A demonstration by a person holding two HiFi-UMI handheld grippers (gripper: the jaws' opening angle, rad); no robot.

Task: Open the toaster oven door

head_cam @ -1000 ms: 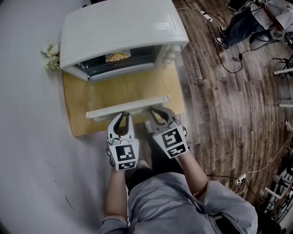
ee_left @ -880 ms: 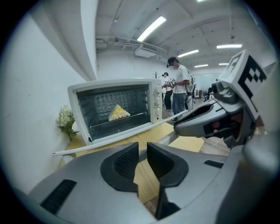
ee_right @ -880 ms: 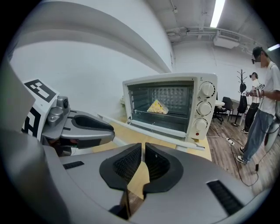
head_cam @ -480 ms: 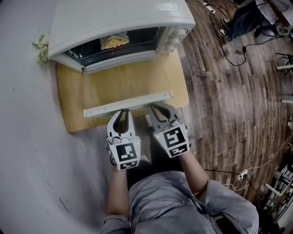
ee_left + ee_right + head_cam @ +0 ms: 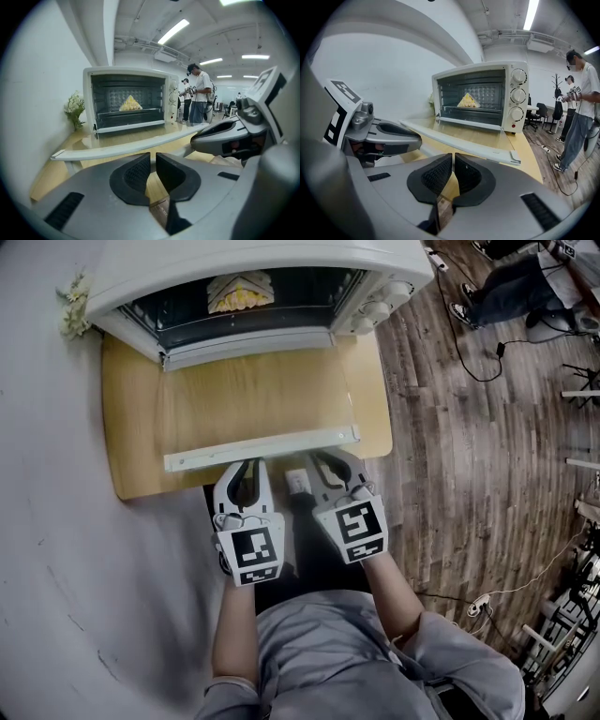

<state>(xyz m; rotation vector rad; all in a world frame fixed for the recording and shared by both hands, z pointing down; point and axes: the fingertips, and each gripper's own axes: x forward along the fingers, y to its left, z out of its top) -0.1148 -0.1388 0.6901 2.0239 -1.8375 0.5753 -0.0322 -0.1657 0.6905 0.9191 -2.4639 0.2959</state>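
Wooden table (image 5: 131,451), toaster oven door (image 5: 258,404) down

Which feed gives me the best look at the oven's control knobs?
Right gripper view: the three knobs face the camera, stacked on the toaster oven front panel. The head view sees them from above, foreshortened. The left gripper view shows that panel only at a steep angle.

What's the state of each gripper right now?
Left gripper: jaws closing, narrow gap, nothing between them.
Right gripper: shut, empty.
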